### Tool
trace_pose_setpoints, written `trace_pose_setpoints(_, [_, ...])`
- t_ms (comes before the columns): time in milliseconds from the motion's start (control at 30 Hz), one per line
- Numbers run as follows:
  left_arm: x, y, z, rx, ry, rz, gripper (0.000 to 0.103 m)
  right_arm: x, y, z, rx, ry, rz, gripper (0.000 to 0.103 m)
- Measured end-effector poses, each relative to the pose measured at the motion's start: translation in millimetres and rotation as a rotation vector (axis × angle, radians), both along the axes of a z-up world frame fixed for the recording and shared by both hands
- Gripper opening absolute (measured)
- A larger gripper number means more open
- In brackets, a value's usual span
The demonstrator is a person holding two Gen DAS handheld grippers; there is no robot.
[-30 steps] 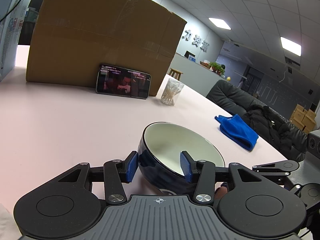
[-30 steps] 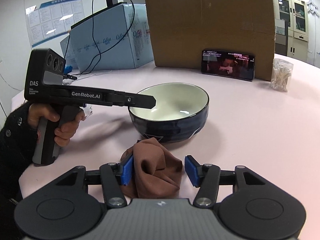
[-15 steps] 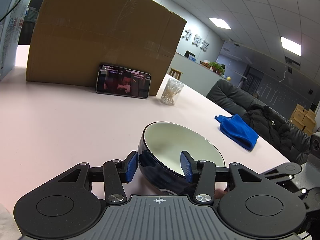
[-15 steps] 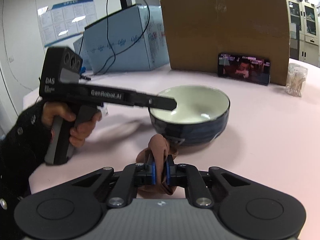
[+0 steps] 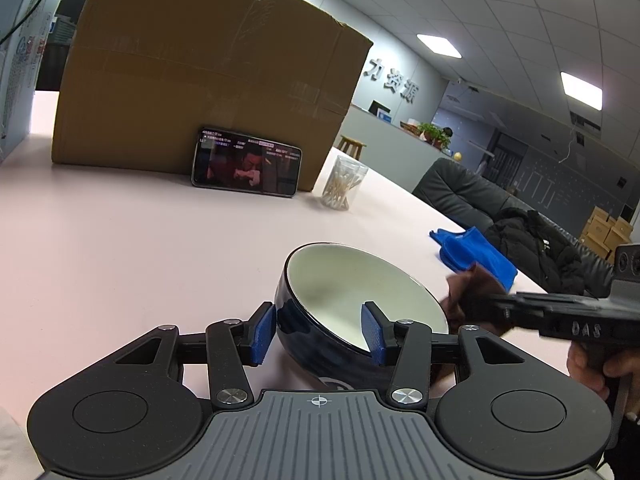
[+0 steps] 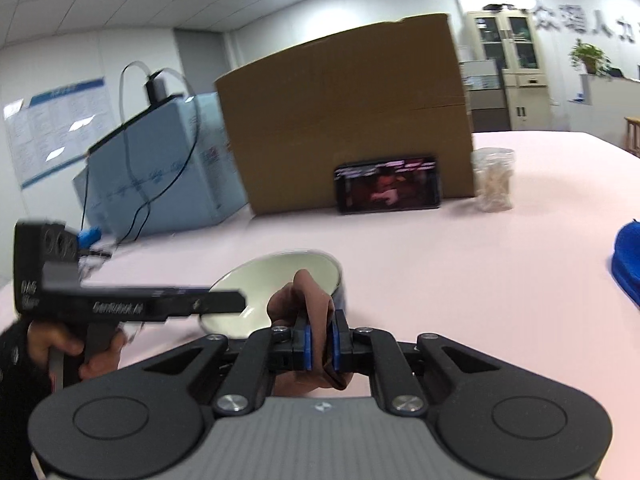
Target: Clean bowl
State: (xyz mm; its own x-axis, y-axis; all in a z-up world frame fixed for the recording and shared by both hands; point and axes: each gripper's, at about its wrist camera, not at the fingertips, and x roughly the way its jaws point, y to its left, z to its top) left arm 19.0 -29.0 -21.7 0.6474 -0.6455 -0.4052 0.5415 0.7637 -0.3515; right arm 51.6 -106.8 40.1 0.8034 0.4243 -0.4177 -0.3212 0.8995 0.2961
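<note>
A dark blue bowl (image 5: 340, 292) with a white inside sits on the pink table (image 5: 120, 248). My left gripper (image 5: 318, 334) is open and straddles the bowl's near rim, one pad outside and one pad inside. My right gripper (image 6: 320, 342) is shut on a brown cloth (image 6: 310, 304) and holds it in the air just before the bowl (image 6: 276, 288). In the left wrist view the brown cloth (image 5: 466, 292) hangs at the bowl's right rim. The right wrist view is blurred.
A large cardboard box (image 5: 200, 76) stands at the back with a phone (image 5: 246, 164) leaning on it. A jar of cotton swabs (image 5: 342, 184) stands beside it. A blue cloth (image 5: 474, 252) lies at the right. A light blue box (image 6: 160, 176) with cables stands back left.
My right gripper closed on the brown cloth, lifted it off the table and moved it toward the bowl. My left gripper stayed at the bowl's rim.
</note>
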Motion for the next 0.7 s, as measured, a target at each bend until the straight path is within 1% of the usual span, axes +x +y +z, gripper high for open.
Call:
trace_pose_setpoints(200, [-1,0,1,0.001,-0.001,0.0,0.046,20,-2,-10,0.04,0.045,-0.048,0.011])
trace_pose_setpoints(333, [-2,-2,1,0.003,-0.003,0.0,0.046,16,-5,-13,0.068,0.068,-0.043,0.011])
trace_pose_setpoints(467, [-2,-3,2,0.006,-0.005,0.001,0.046,12,-5,-12,0.066,0.071,-0.033,0.011])
trace_pose_setpoints(700, [-2,-3,1,0.007,-0.005,0.0,0.046,33,-3,-11,0.061,0.079,-0.059,0.011])
